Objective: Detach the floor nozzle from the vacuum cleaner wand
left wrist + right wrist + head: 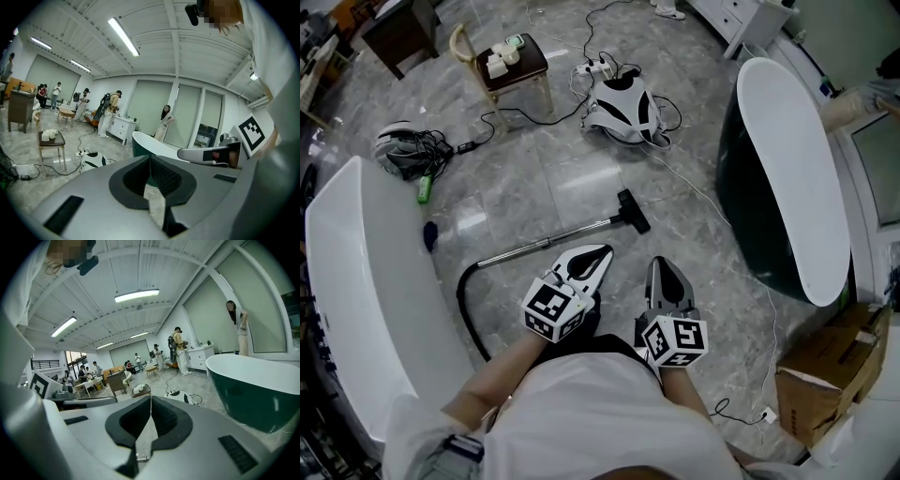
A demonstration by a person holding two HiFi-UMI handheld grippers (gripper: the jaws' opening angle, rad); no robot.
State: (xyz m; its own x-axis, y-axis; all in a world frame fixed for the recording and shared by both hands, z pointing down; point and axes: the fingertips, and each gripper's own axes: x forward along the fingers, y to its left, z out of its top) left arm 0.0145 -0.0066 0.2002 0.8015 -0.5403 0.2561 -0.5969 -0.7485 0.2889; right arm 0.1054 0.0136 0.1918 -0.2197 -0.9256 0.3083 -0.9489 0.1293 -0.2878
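Above floor [534, 187], left tongs [598, 255] and right tongs [662, 264] are closed, empty.

The left gripper [591, 265] and the right gripper [666, 281] are held side by side before the person's torso, jaws together, empty.

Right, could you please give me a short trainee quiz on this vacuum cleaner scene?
1. True or false: the left claw grips the wand.
2. The floor nozzle is: A) joined to the wand, on the floor; B) lying apart from the wand; C) held in a claw.
3. What state is the right claw in?
Key: 1 false; 2 A; 3 shut, holding nothing.
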